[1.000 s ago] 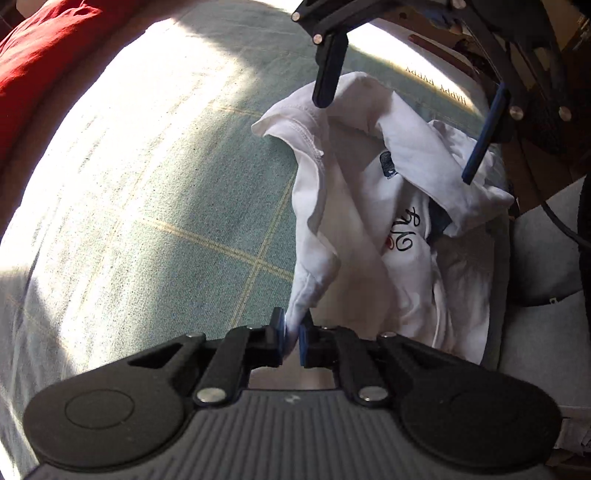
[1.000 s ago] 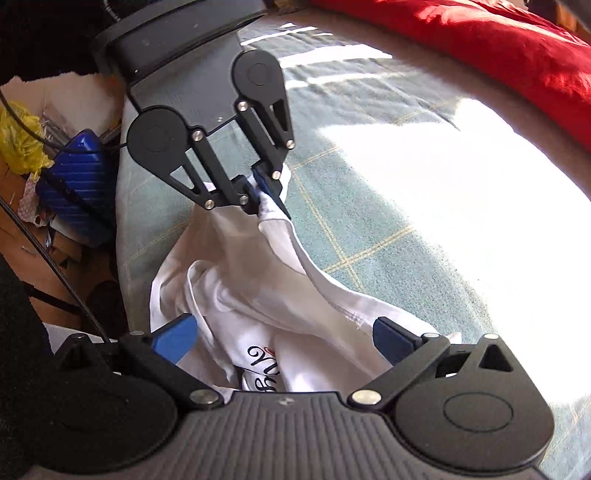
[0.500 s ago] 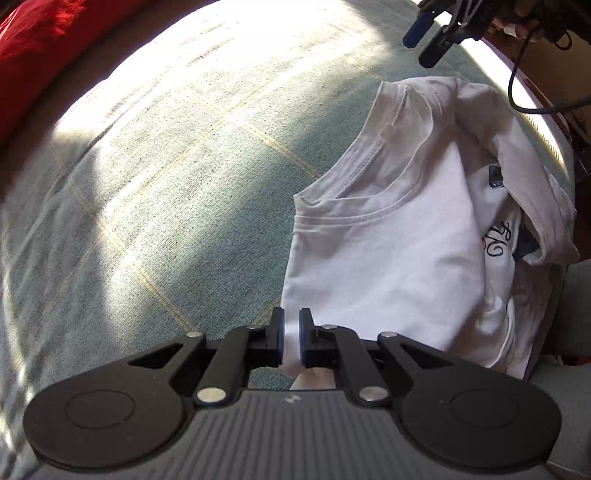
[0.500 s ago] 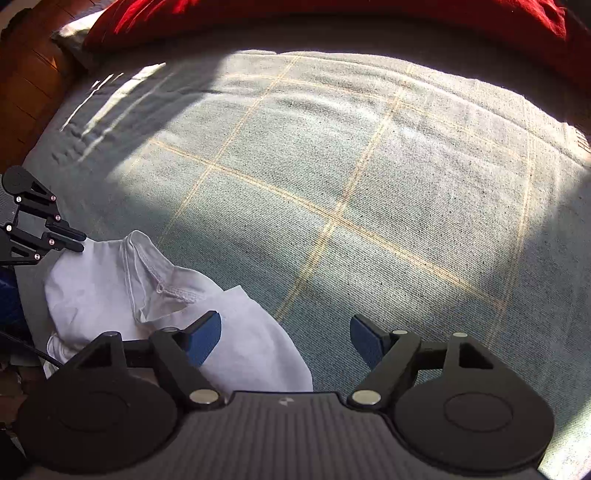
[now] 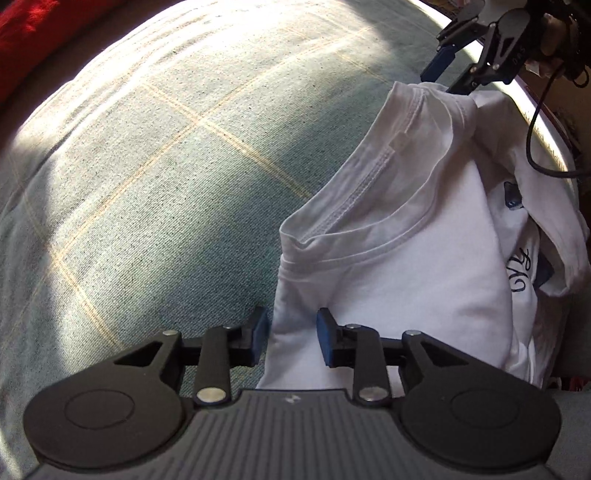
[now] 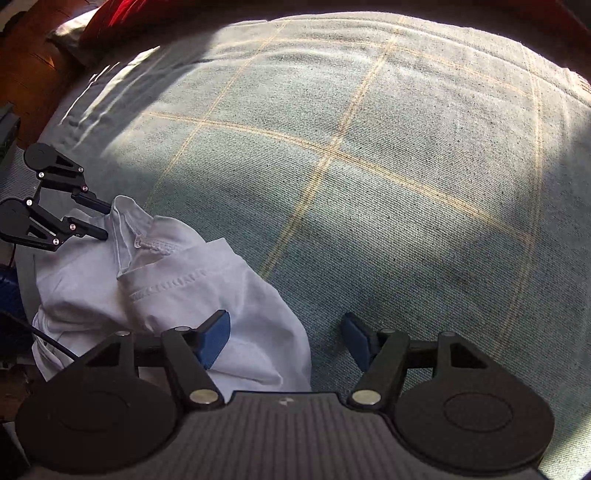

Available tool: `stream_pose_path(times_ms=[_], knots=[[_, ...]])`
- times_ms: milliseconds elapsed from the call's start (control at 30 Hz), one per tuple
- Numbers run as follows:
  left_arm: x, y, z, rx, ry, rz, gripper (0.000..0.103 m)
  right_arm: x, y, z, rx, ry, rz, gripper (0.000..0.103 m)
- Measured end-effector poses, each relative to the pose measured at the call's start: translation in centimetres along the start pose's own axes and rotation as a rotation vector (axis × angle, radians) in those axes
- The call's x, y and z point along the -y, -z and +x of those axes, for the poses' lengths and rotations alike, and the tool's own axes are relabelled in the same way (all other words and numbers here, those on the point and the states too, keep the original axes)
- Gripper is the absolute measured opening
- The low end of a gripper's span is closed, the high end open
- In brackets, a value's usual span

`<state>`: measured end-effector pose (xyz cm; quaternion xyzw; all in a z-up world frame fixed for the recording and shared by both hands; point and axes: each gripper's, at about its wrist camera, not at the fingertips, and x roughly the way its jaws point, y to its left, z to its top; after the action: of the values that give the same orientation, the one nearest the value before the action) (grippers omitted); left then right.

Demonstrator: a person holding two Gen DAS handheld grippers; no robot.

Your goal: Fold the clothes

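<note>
Right gripper (image 6: 286, 341): fingers spread wide, blue pads apart, nothing between them.
White shirt (image 6: 166, 280): crumpled at lower left on the blanket; the right gripper's left pad lies over its edge.
Left gripper (image 6: 105, 219): at far left, fingers parted, tips at the shirt's far edge.
Blanket (image 6: 369, 155): grey-green with thin yellow check lines, half in sunlight.
Red fabric (image 6: 122, 14): top edge.
</note>
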<state>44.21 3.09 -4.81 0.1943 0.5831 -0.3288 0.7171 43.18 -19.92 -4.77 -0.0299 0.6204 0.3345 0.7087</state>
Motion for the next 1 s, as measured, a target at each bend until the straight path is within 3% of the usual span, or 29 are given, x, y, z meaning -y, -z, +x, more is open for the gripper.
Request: stream_pose_path(times_ms=[167,333,433,600,800,867,1000], knots=[[0.6,0.9,0.3,0.031,-0.033,-0.03,0.045,-1.4,1.5,0.3,-0.015,-0.039,-0.045,0.071],[1.4,1.7,0.7,0.059,-0.074,-0.051,0.045,-2.1,2.8,1.1,0.029,-0.008,-0.11,0.071],[2.2,1.7,1.2,0.076,-0.108,-0.004,0.047,-2.5,3.5,1.5,0.068,0.013,-0.139,0.073],[2.1,2.2,1.2,0.115,-0.115,-0.025,0.049,-2.9,4.1,1.7,0.115,0.046,-0.15,0.075],[4.5,1.9,0.6,0.146,-0.2,0.123,0.043,-4.4,4.3,1.4,0.137,0.126,-0.189,0.075],[5.1,1.4,0.3,0.161,-0.215,0.211,0.042,-5.3,4.3,0.8,0.139,0.146,-0.253,0.064],[4.6,-0.1,0.3,0.175,-0.173,0.287,0.042,-6.7,3.2,0.2,0.105,0.16,-0.467,0.063]])
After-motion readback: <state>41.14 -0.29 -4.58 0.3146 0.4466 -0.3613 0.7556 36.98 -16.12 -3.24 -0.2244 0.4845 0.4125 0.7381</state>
